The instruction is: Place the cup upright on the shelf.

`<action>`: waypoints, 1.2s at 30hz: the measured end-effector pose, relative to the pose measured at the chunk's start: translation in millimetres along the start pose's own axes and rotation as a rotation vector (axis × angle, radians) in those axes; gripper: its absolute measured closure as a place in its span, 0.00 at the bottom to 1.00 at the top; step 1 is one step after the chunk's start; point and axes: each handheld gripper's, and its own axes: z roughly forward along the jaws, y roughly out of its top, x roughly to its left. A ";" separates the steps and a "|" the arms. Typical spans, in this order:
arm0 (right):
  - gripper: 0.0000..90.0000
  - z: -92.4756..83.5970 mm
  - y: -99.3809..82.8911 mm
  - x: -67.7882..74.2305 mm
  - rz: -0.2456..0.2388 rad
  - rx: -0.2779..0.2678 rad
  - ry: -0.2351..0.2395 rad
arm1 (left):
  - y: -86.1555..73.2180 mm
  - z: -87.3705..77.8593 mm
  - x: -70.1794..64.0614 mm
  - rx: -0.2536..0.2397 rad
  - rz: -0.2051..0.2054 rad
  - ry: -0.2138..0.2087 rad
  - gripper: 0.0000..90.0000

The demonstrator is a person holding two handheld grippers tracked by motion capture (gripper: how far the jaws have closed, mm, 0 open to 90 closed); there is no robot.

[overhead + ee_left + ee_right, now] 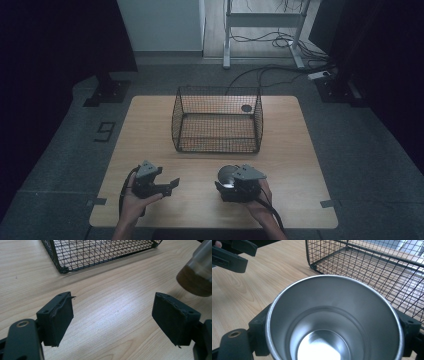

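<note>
A shiny steel cup (334, 320) sits between the jaws of my right gripper (229, 184), which is shut on its sides; its open mouth faces the camera and it is empty. In the high view the cup (226, 176) is near the table's front, right of centre. My left gripper (170, 185) stands open at the front left, its fingers (56, 318) wide apart over bare wood with nothing between them. The cup's base (196, 275) appears at the upper right of the left gripper view.
A black wire basket (218, 120), empty, stands in the middle of the wooden table (150, 130) beyond both grippers. Its near corner (62, 269) lies just ahead of the left gripper. Cables and a desk frame (265, 30) lie on the floor behind.
</note>
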 end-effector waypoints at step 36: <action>0.16 -25.3 73.8 -9.2 -0.018 -0.137 0.018 | 1.3 -6.8 5.6 -0.018 -0.011 0.006 0.20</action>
